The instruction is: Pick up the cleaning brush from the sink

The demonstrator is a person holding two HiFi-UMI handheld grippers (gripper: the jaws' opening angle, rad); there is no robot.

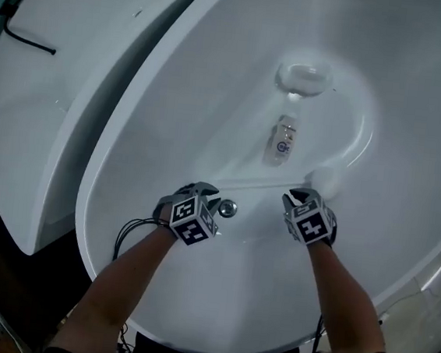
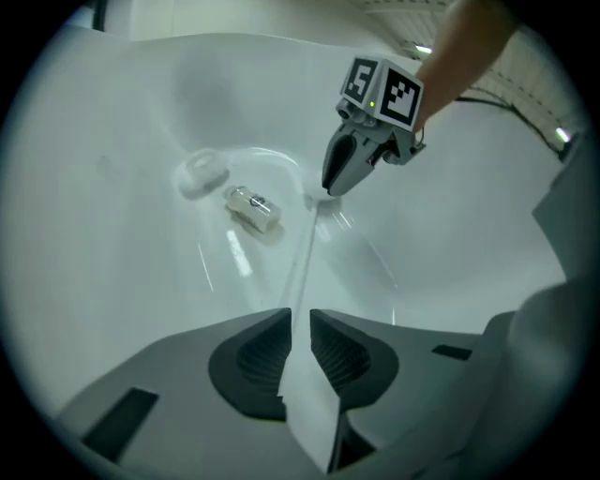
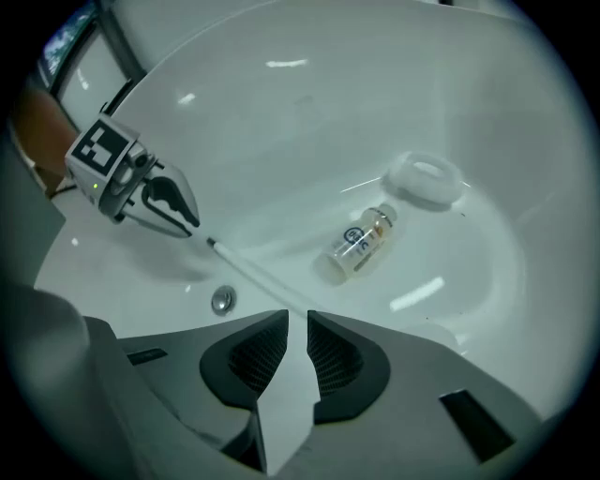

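Observation:
The cleaning brush has a thin white handle (image 1: 259,181) that lies on the bottom of the white sink (image 1: 403,230), stretched between my two grippers. In the right gripper view the handle (image 3: 253,272) ends in a dark tip just off the fingertips of my left gripper (image 3: 194,227). The handle (image 2: 305,253) in the left gripper view runs up to my right gripper (image 2: 328,190). Both grippers, left (image 1: 204,187) and right (image 1: 301,194), point steeply down at the sink floor. Each pair of jaws stands a narrow gap apart, in line with the handle, not pressing it.
A small clear bottle (image 1: 284,139) lies on its side beyond the brush. Behind it is the round drain cover (image 1: 303,75). A metal button (image 1: 227,208) sits in the sink wall between my hands. A black cable (image 1: 27,40) lies on the white surface at far left.

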